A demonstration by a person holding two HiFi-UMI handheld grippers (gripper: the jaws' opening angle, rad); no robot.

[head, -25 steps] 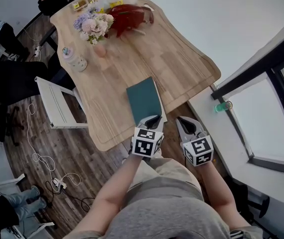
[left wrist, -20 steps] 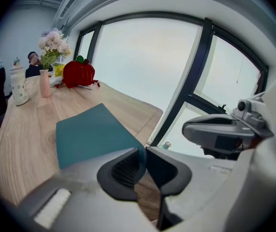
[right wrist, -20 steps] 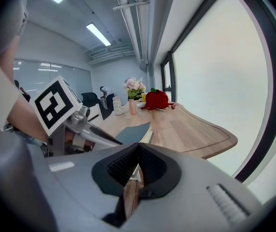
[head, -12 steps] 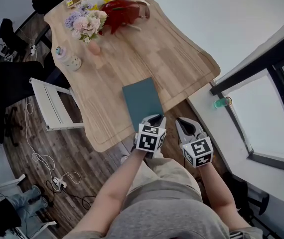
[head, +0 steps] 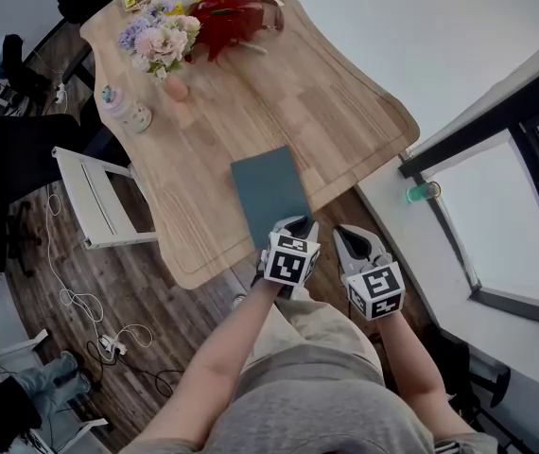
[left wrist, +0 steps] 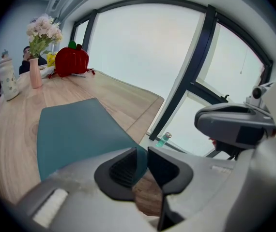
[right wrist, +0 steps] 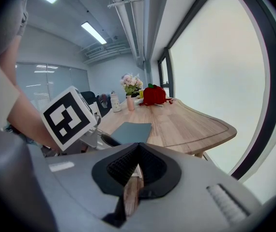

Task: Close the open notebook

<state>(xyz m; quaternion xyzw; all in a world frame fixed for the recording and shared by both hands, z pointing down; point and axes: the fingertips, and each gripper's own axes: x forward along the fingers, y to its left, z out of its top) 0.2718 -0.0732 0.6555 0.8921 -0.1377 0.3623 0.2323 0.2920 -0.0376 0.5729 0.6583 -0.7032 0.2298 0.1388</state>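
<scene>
flat teal notebook [head: 268, 189] looks closed already. left gripper [head: 293, 225] jaws have just been opening off its corner, right gripper [head: 350, 236] pinched together, empty. next i'd just back off.

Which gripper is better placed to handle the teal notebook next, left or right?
Left, probably. On the left gripper the jaws have just been opening and straddle the near corner of the notebook. The right gripper is shut, clear of it.
</scene>
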